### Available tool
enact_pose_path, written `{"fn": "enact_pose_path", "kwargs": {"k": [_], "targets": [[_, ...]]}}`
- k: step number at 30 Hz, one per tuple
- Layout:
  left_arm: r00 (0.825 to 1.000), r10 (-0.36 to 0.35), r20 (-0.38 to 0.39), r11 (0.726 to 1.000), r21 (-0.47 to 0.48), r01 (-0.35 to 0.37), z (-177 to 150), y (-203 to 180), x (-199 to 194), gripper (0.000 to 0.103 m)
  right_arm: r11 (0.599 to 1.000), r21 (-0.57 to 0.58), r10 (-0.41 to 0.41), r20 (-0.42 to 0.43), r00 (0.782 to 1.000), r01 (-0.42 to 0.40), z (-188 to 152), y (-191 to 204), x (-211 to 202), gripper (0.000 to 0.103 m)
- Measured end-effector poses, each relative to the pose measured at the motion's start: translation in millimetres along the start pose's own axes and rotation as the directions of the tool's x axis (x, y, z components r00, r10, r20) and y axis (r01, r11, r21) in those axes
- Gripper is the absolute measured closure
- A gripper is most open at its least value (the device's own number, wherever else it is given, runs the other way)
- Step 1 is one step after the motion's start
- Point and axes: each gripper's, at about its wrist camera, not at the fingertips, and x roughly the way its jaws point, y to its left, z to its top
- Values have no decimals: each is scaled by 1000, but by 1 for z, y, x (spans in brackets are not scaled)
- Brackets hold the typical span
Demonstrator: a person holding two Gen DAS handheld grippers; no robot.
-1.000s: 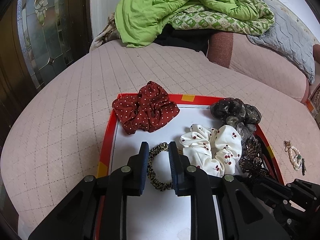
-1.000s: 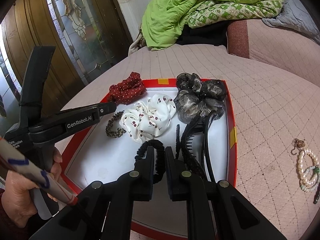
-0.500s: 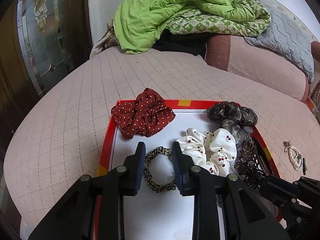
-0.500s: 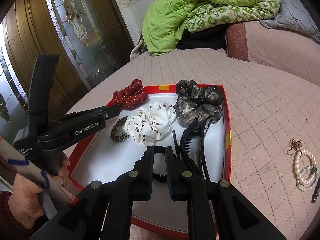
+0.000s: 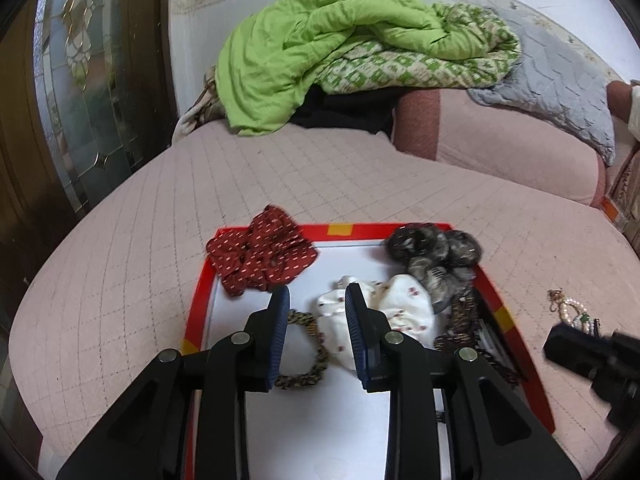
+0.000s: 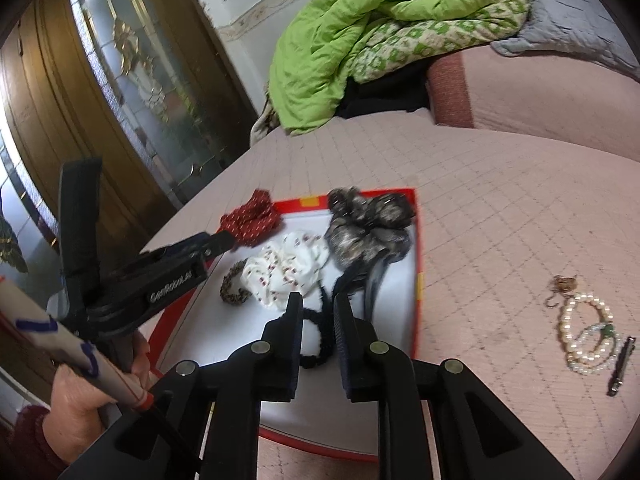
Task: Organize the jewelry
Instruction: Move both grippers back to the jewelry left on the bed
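Note:
A red-rimmed tray (image 5: 200,292) with a white floor lies on the bed; it also shows in the right wrist view (image 6: 418,240). In it lie a red dotted scrunchie (image 5: 260,256), a white cherry scrunchie (image 5: 384,308), a dark sheer scrunchie (image 5: 436,252), a leopard hair tie (image 5: 308,356), black clips (image 6: 372,276) and a black hair tie (image 6: 320,336). My left gripper (image 5: 316,300) is open and empty above the leopard tie. My right gripper (image 6: 318,304) is open and empty above the black tie. Pearl bracelets (image 6: 588,336) lie on the bed right of the tray.
A dark hair pin (image 6: 620,366) lies beside the pearls. A green quilt (image 5: 340,48) and a grey blanket (image 5: 552,80) are piled at the back. A glass-panelled wooden door (image 6: 132,80) stands at the left. The pink quilted bedspread (image 5: 120,280) surrounds the tray.
Both grippers have opened and risen back from the tray. The leopard hair tie and the black hair tie now lie free on the tray floor.

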Motion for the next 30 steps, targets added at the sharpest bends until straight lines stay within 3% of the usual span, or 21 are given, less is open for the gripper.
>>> {"fn": "enact_pose_path", "kwargs": {"k": [5,9,12,15,18,21,27,30], "targets": [[998,-53,31,998,25,52,2,-21,-10,74,997,63,-46,50,998,43,11,-27,-34,82],[994,-106,31,993,53,104,3,-47,-17,74,982,132,-148,115,982,133,16,-67,-69,77],[983,-182,12,978,106,180,6,-78,-25,74,948,251,-224,94,970,195,12,-115,-88,77],[962,-271,-27,951,147,272,5,-110,-31,74,877,399,-308,42,950,267,-3,-171,-108,77],[938,-335,-87,922,172,346,0,-140,-31,74,816,507,-309,-21,951,277,-20,-209,-116,77],[927,-349,-137,909,189,370,-9,-164,-26,74,789,553,-271,-77,960,267,-31,-228,-110,77],[917,-350,-190,899,206,385,-19,-191,-18,74,805,519,-238,-158,958,286,-36,-231,-88,77],[910,-354,-215,894,206,397,-19,-199,-12,74,822,462,-260,-216,941,333,-37,-229,-71,77]]}}
